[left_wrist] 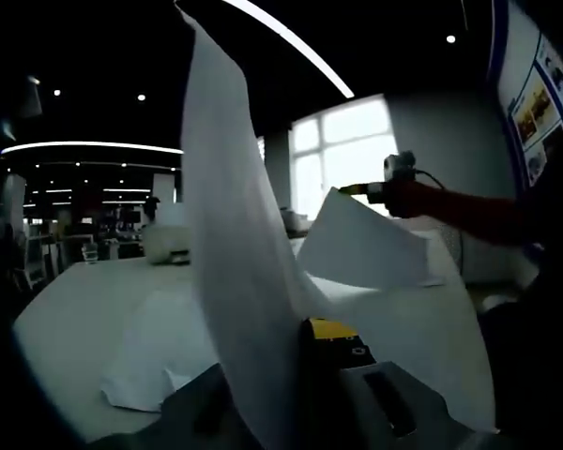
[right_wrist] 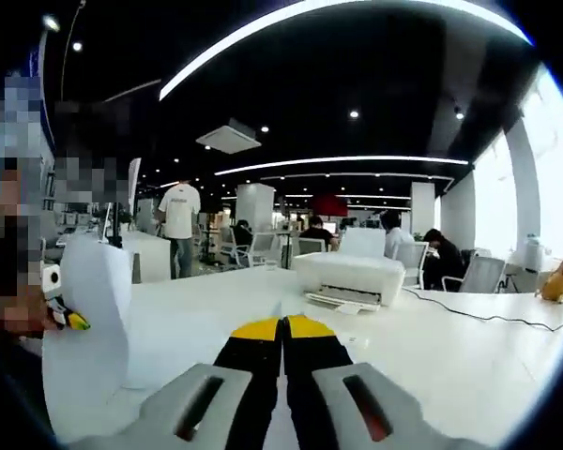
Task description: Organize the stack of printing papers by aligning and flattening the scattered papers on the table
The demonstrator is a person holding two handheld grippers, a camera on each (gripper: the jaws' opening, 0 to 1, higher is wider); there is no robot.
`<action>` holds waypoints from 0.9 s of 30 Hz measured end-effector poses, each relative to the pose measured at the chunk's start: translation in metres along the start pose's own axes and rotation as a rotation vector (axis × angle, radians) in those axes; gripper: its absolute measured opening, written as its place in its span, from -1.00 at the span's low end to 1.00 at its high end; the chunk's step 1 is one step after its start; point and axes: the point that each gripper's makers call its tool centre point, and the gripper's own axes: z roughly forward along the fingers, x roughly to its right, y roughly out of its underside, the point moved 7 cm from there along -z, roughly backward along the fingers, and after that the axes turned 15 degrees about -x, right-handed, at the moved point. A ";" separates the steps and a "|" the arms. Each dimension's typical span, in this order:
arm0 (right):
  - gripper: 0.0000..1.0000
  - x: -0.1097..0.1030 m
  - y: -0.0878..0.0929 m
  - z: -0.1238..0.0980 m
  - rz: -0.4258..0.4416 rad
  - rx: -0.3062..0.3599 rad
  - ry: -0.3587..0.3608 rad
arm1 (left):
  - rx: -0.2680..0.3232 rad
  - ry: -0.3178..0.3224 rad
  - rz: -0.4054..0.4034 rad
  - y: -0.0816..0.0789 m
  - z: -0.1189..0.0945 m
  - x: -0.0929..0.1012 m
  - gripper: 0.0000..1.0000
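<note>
A white sheet of paper [left_wrist: 230, 244] stands upright out of my left gripper [left_wrist: 305, 342], whose jaws are shut on its lower edge. More white papers [left_wrist: 155, 361] lie loosely on the white table [left_wrist: 75, 314]. At the right of the left gripper view, my right gripper [left_wrist: 361, 190] hangs above the table, shut on the top corner of a second sheet [left_wrist: 366, 248]. In the right gripper view its yellow-tipped jaws [right_wrist: 283, 328] are pressed together. At the left there, the left gripper [right_wrist: 64, 317] holds the curved sheet [right_wrist: 94, 309].
A white printer [right_wrist: 349, 275] sits on the table ahead of the right gripper, also seen as the printer [left_wrist: 169, 246]. A cable [right_wrist: 479, 314] runs across the table on the right. A red sleeve [left_wrist: 469, 214] reaches in. People and chairs stand in the office behind.
</note>
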 end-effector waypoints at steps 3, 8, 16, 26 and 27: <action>-1.00 -0.006 -0.009 -0.003 -0.009 0.014 -0.006 | 0.000 0.003 0.001 0.000 0.000 0.000 -0.87; -1.00 -0.015 -0.027 -0.010 -0.045 0.045 -0.020 | 0.001 0.004 0.002 0.000 0.000 0.001 -0.87; -1.00 -0.028 -0.045 -0.023 -0.075 0.091 -0.037 | 0.003 0.002 0.001 0.000 0.000 0.001 -0.87; -1.00 -0.039 -0.071 -0.044 -0.099 0.152 -0.045 | 0.006 0.004 0.001 0.000 0.000 0.003 -0.87; -1.00 -0.040 -0.073 -0.045 -0.102 0.158 -0.044 | 0.006 0.004 0.001 0.000 0.000 0.003 -0.87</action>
